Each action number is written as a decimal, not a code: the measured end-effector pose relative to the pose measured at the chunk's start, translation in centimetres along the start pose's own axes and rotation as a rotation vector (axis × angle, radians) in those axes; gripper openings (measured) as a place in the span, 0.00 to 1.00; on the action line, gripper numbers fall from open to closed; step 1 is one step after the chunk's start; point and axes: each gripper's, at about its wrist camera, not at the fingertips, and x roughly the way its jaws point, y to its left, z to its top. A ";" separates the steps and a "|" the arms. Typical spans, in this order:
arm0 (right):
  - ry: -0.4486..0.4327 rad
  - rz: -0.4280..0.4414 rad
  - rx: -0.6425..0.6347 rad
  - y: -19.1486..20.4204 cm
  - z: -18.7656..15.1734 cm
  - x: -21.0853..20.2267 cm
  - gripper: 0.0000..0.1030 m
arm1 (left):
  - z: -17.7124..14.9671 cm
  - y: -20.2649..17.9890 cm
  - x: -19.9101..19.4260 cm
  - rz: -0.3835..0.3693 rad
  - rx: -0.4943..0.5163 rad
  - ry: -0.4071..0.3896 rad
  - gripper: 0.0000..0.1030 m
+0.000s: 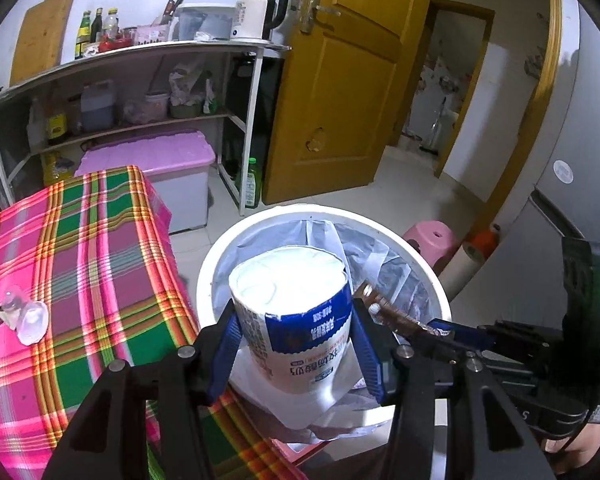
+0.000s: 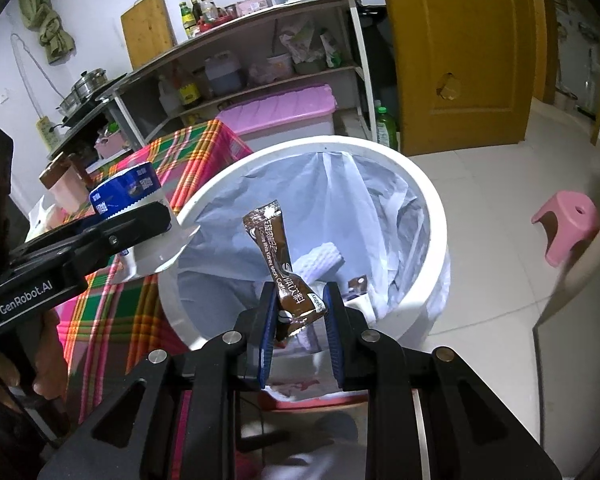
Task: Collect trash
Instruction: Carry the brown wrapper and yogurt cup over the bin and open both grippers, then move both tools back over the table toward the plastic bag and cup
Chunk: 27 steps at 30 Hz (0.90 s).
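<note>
My left gripper (image 1: 296,332) is shut on a blue-and-white yogurt cup (image 1: 296,316), held upside down at the near rim of the white trash bin (image 1: 436,280). The cup (image 2: 126,192) and left gripper also show in the right wrist view. My right gripper (image 2: 298,308) is over the bin (image 2: 432,196). A brown coffee sachet (image 2: 278,268) sits between its fingers, but the jaws look parted, so I cannot tell if it is gripped. The sachet also shows in the left wrist view (image 1: 396,316). The bin has a clear liner with white foam (image 2: 320,260) and another sachet (image 2: 358,284) inside.
A plaid-clothed table (image 1: 80,248) stands left of the bin, with crumpled clear plastic (image 1: 28,316) on it. A pink stool (image 2: 568,224) stands on the tiled floor at the right. A shelf rack (image 1: 140,92) and a pink-lidded box (image 1: 156,160) stand behind. A yellow door (image 1: 332,80) is open.
</note>
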 end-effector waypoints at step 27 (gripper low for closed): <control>-0.083 0.055 -0.028 3.2 -1.0 -3.4 0.46 | -2.5 1.5 -6.0 0.024 -0.077 -0.058 0.54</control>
